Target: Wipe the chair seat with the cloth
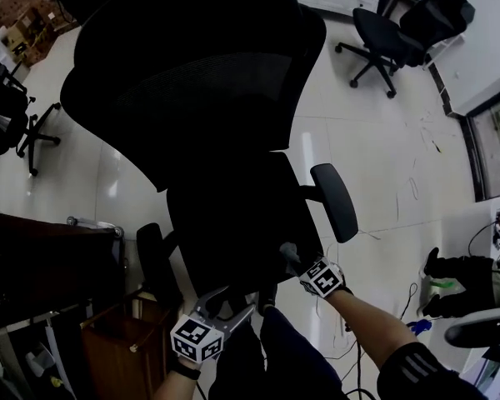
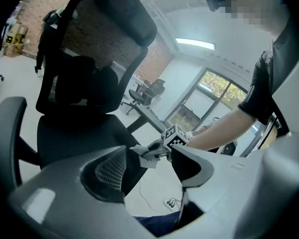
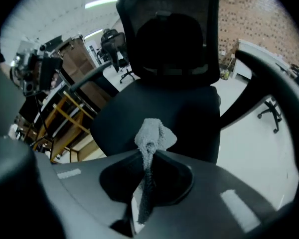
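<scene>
Two grippers listed: right gripper (image 3: 149, 158) clamped on cloth (image 3: 152, 132) by a thin fold; left gripper (image 1: 230, 302) spread, empty. Risk: cloth is perhaps pulled free by chair seat (image 3: 162, 108) friction.

Dim, contrasty fisheye views
Strip light (image 2: 194, 44) and window (image 2: 214, 86) glare; the glossy floor (image 1: 375, 165) reflects light, the black chair (image 1: 200, 82) loses detail, edges bend and darken.

left gripper (image 2: 149, 169) fingers apart, empty; right gripper (image 2: 153, 151) pinching cloth (image 2: 142, 155) by chair seat (image 2: 79, 133) edge
</scene>
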`<state>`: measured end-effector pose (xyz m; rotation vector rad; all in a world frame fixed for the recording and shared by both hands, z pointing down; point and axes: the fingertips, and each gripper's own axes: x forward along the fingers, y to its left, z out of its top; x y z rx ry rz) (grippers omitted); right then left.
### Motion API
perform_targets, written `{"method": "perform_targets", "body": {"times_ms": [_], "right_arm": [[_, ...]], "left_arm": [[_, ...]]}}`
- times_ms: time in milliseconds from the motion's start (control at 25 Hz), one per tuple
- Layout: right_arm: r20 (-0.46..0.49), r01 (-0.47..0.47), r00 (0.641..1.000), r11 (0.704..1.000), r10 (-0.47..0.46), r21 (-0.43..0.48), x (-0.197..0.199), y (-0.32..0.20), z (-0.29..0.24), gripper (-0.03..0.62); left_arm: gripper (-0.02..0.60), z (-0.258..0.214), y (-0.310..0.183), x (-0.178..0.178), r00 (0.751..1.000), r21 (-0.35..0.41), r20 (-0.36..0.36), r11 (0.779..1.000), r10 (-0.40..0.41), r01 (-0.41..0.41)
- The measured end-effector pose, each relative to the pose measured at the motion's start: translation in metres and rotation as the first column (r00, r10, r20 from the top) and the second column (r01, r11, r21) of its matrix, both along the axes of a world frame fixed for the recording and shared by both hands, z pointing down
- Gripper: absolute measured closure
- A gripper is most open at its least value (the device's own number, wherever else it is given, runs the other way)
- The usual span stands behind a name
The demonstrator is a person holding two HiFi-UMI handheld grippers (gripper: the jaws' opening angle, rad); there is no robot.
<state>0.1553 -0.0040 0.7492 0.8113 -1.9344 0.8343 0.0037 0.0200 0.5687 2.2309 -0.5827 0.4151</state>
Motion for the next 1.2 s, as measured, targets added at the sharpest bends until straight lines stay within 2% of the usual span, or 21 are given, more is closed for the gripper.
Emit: {"method": "perform_targets", "body": {"times_ms": [80,280,400,520,680,840,920,1040,1200], "right_arm": [[0.060,-0.028,0.998,0.998,0.024,0.056,-0.013,-0.001,-0.048,0.568],[0.184,0.027,0.980,0.968,-0.075,0.248,-0.060,0.017,-0.188,0.568],[0.277,-0.033,0.958,0.938,-0.068,0.344,-0.079,0.027,-0.264,0.568],[0.361,-0.100,0.931,0.916,-0.051,0.389,-0.088,0.052,-0.318,0.568],[0.424,-0.131,0.902,0.884,-0.082,0.449,-0.101,0.086,-0.360,0.568],[0.472,-0.162,0.876,0.861,-0.100,0.483,-0.094,0.149,-0.386,0.568],[0.502,-0.158,0.853,0.846,-0.143,0.509,-0.091,0.176,-0.398,0.568],[0.507,-0.137,0.840,0.828,-0.194,0.544,-0.081,0.224,-0.415,0.568],[0.541,-0.135,0.811,0.831,-0.220,0.540,-0.064,0.299,-0.437,0.568]], "left_arm": [[0.273,-0.027,0.001,-0.010,1.000,0.035,-0.007,0.999,0.004,-0.004],[0.273,-0.102,0.015,-0.038,0.999,0.136,-0.036,0.991,0.019,-0.014],[0.273,-0.140,0.030,-0.046,0.998,0.197,-0.056,0.980,0.029,-0.017],[0.273,-0.171,0.054,-0.050,0.997,0.246,-0.080,0.969,0.011,0.009],[0.273,-0.197,0.077,-0.059,0.997,0.338,-0.077,0.940,-0.021,0.046],[0.273,-0.214,0.133,-0.054,0.997,0.372,-0.052,0.925,-0.059,0.074],[0.273,-0.219,0.164,-0.045,0.996,0.390,-0.044,0.917,-0.071,0.083],[0.273,-0.229,0.220,-0.022,0.996,0.411,-0.048,0.907,-0.077,0.090],[0.273,-0.248,0.291,0.004,0.988,0.409,-0.092,0.901,-0.122,0.149]]}}
